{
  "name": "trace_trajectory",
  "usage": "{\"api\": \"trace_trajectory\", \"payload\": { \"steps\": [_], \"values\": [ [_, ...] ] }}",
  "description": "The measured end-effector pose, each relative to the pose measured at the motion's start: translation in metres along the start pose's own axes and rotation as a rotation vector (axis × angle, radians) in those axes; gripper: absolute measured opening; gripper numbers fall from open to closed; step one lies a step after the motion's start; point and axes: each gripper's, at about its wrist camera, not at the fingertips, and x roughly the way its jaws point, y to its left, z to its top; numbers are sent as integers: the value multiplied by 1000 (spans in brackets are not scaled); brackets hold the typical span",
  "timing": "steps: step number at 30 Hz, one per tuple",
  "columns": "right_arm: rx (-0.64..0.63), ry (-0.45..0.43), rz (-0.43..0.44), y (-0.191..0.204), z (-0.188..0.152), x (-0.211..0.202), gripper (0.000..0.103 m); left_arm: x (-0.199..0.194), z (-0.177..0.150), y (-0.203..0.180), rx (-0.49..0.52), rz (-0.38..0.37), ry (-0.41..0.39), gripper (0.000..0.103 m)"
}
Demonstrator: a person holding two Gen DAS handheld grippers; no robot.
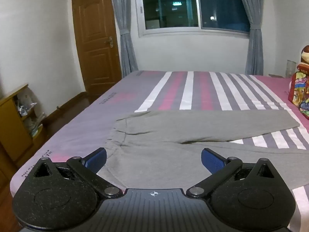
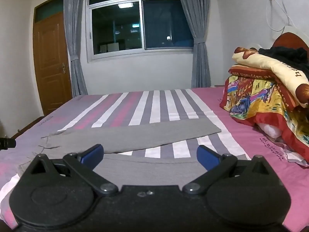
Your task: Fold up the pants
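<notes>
Grey pants (image 1: 173,133) lie flat on the striped bed, waistband to the left, two legs spread apart to the right. My left gripper (image 1: 153,159) is open and empty, just above the waist and hip part near the bed's front edge. In the right wrist view the pants (image 2: 135,135) show one leg running to the right further back and one close in front. My right gripper (image 2: 150,155) is open and empty, low over the near leg. Its blue pads (image 2: 92,155) touch nothing.
The bed sheet (image 1: 185,92) has pink, grey and white stripes. A pile of colourful bedding (image 2: 270,96) sits at the right. A wooden door (image 1: 94,38), a small shelf (image 1: 17,119), a window (image 1: 193,5) and curtains stand beyond the bed.
</notes>
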Motion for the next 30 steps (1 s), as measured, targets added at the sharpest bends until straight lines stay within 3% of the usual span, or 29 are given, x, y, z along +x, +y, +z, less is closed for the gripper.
{"api": "trace_trajectory", "payload": {
  "steps": [30],
  "values": [
    [-12, -24, 18, 5, -6, 5, 103, 23, -4, 2, 8, 5, -10, 103]
  ]
}}
